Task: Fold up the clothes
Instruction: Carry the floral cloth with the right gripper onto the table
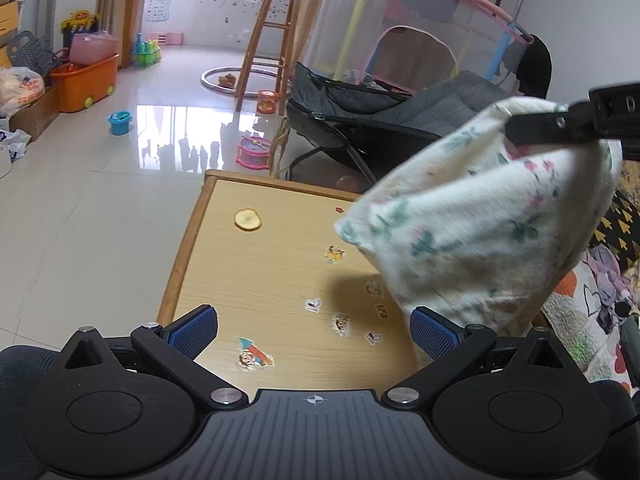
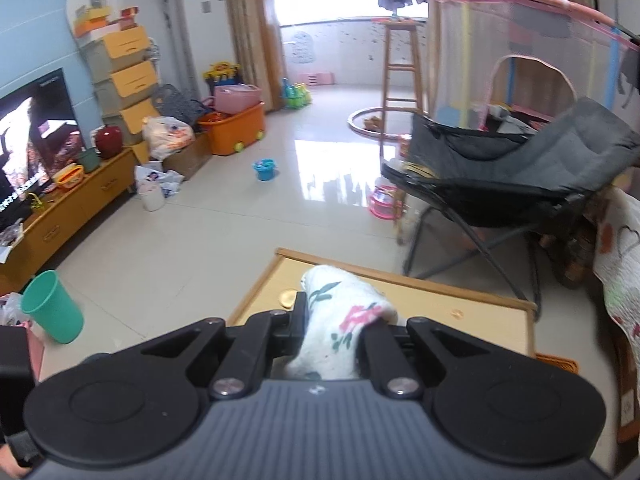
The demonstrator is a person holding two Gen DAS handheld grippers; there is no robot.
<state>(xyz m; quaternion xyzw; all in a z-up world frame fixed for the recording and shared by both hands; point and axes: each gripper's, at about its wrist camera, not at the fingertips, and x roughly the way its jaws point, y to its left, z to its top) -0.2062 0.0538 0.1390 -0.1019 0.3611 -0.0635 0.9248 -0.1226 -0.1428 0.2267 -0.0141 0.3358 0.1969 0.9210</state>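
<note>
The right gripper point(image 2: 334, 330) is clamping a white floral cloth point(image 2: 340, 320) between its two black fingers point(image 2: 296, 320), the fabric bunching up and spilling forward over a low wooden table point(image 2: 440, 304). A small round yellow piece point(image 2: 287, 298) is lying on the table just left of the cloth. Beyond the table, a dark folding chair point(image 2: 520, 176) is standing on the glossy tiled floor point(image 2: 224, 232), and a green cup point(image 2: 52, 306) is sitting at the left.
</note>
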